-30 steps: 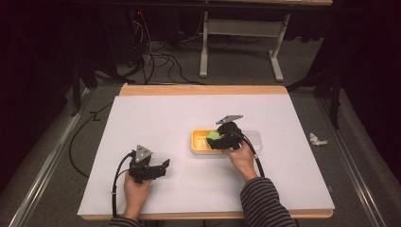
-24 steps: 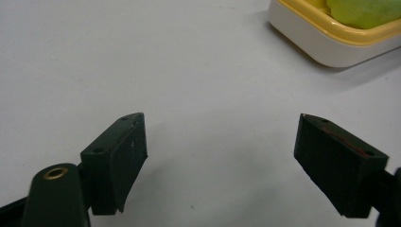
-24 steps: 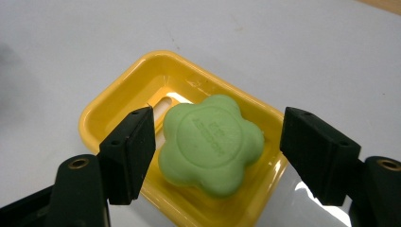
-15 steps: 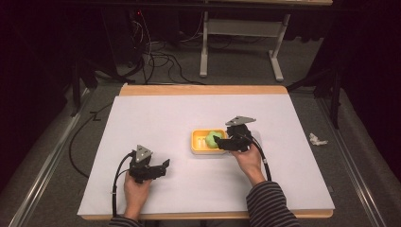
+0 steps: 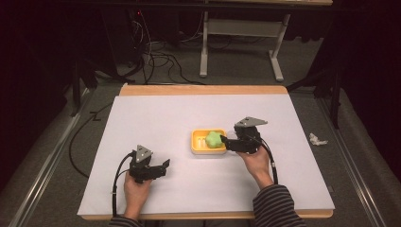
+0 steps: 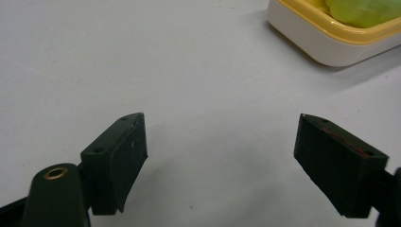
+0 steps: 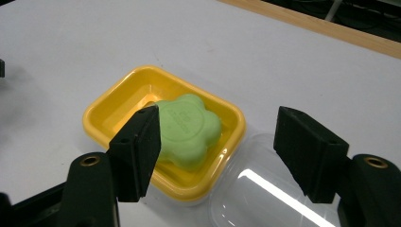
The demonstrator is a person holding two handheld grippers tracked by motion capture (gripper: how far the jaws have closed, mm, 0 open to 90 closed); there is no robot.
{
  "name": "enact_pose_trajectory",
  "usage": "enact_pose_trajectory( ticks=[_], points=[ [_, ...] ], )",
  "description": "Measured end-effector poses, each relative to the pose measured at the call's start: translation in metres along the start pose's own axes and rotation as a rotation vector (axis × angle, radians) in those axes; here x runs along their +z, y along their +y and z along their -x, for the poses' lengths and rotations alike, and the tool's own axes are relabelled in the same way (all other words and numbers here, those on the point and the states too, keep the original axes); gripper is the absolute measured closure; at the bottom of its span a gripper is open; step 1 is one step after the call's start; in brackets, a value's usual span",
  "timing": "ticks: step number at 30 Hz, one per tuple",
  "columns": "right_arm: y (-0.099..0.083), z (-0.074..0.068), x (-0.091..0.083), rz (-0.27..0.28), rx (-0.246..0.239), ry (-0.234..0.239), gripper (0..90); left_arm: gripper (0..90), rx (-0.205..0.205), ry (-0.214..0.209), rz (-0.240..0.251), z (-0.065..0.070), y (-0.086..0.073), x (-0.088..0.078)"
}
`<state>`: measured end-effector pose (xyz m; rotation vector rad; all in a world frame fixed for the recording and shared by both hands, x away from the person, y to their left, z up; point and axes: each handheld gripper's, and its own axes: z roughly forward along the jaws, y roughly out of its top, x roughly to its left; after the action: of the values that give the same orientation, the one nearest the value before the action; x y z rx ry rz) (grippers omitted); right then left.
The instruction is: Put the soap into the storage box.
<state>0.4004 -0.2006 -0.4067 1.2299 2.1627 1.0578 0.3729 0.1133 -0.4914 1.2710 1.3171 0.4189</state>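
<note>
On the white table (image 5: 165, 118), just right of centre, we see a yellow tray (image 5: 198, 142) holding a green flower-shaped soap (image 5: 214, 139). From the right gripper view the soap (image 7: 187, 127) lies in the near right part of the tray (image 7: 113, 101), and a clear plastic lid (image 7: 265, 198) lies on the table touching the tray's near right corner.

We hold the right gripper (image 5: 226, 142) just at the tray's right edge, its tips pointing left toward the soap. Its jaws stand spread wide with nothing between them; in the right gripper view the right gripper (image 7: 215, 149) looks down over the tray's near rim and the lid.

Our left gripper (image 5: 163, 166) rests low over the bare table toward the front left, well apart from the tray, pointing right. Its jaws are also spread wide and hold nothing. In the left gripper view the left gripper (image 6: 220, 156) faces plain white surface, with a corner of the tray (image 6: 312, 40) and a bit of the soap (image 6: 359, 12) at the upper right.
</note>
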Motion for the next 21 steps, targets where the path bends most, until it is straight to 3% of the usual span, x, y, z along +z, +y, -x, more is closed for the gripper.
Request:
enact_pose_trajectory(
  ticks=[21],
  points=[
    [-0.006,0.005,-0.027,0.037,-0.013,-0.028,32.3,18.8,-0.001,0.001,0.002,0.0,0.0,0.0]
  ],
)
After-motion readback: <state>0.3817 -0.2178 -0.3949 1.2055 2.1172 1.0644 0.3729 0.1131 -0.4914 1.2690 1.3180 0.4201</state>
